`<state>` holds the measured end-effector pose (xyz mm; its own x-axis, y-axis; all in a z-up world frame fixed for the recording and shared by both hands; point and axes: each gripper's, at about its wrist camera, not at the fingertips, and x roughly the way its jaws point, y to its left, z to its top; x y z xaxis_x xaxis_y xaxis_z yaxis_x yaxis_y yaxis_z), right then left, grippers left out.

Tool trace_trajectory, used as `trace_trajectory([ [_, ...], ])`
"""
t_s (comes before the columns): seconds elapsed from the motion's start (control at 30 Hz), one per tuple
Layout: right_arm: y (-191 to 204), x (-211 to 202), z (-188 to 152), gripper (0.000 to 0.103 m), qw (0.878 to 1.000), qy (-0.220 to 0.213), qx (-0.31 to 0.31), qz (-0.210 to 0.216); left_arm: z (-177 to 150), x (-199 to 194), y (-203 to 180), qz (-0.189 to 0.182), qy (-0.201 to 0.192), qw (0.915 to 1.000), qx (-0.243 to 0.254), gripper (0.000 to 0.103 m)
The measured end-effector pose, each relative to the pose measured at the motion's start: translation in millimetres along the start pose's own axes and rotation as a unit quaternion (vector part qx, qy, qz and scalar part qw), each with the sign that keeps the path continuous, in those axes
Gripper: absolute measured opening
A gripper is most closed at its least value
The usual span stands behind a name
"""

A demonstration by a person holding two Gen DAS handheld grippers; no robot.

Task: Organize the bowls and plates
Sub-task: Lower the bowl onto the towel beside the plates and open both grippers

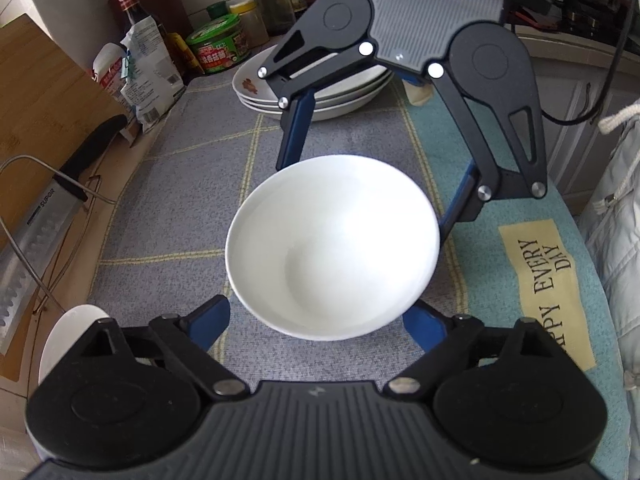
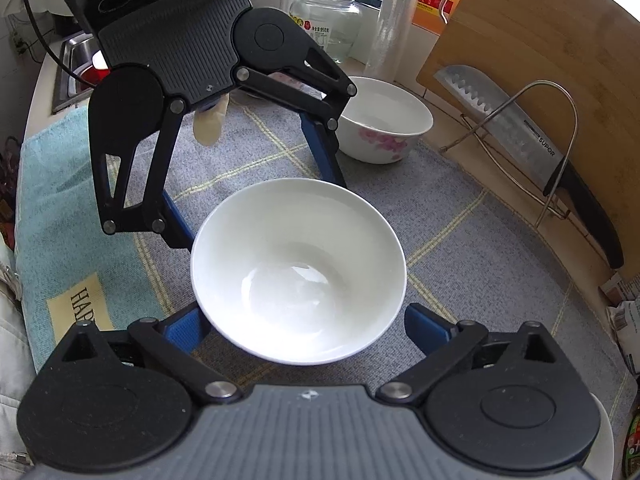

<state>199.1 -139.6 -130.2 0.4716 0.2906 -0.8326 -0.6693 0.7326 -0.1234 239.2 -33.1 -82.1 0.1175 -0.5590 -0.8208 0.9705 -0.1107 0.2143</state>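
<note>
A plain white bowl (image 1: 332, 248) sits on the grey checked mat; it also shows in the right wrist view (image 2: 298, 270). My left gripper (image 1: 320, 322) is open, its blue fingers either side of the bowl's near rim. My right gripper (image 1: 368, 196) faces it from the far side, open, fingers flanking the bowl; in its own view it is low in the frame (image 2: 306, 330). A stack of white plates (image 1: 320, 92) with a flower print lies behind. A white bowl with pink flowers (image 2: 386, 120) stands on the mat's far side.
A wooden cutting board (image 2: 532, 60) leans at the side, with a Supor knife (image 2: 516, 132) in a wire rack. Bottles, a green can (image 1: 218, 42), a packet (image 1: 148, 76) and a glass jar (image 2: 326, 20) line the counter. A sink (image 2: 76, 68) lies beyond a teal towel (image 1: 552, 264).
</note>
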Motion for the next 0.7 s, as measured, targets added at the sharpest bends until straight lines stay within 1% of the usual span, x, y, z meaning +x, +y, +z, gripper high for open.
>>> trace_trajectory([
  [0.07, 1, -1, -1, 0.103, 1.0, -0.001, 0.005, 0.004, -1, -4, 0, 0.003, -0.001, 1.0, -0.006, 0.095],
  [0.2, 7, -3, -2, 0.103, 1.0, -0.003, 0.007, -0.002, -3, -13, -1, 0.013, -0.002, 0.9994, -0.031, 0.096],
  [0.27, 9, -4, -2, 0.103, 1.0, -0.004, 0.013, -0.003, -5, -18, 1, 0.019, -0.003, 0.9981, -0.058, 0.097],
  [0.37, 12, -9, -2, 0.103, 1.0, -0.007, 0.026, -0.01, -8, -28, 2, 0.027, -0.006, 0.9936, -0.109, 0.097],
  [0.43, 13, -14, -2, 0.103, 0.999, -0.011, 0.036, -0.015, -11, -37, 1, 0.044, -0.011, 0.9894, -0.138, 0.097],
  [0.57, 18, -29, 0, 0.103, 0.998, -0.023, 0.046, -0.024, -17, -57, -1, 0.075, -0.028, 0.9757, -0.204, 0.097],
  [0.63, 21, -36, 3, 0.103, 0.998, -0.031, 0.044, -0.029, -20, -65, -1, 0.096, -0.029, 0.965, -0.242, 0.098],
  [0.7, 22, -40, 8, 0.103, 0.998, -0.037, 0.041, -0.033, -23, -73, 1, 0.115, -0.031, 0.9514, -0.284, 0.098],
])
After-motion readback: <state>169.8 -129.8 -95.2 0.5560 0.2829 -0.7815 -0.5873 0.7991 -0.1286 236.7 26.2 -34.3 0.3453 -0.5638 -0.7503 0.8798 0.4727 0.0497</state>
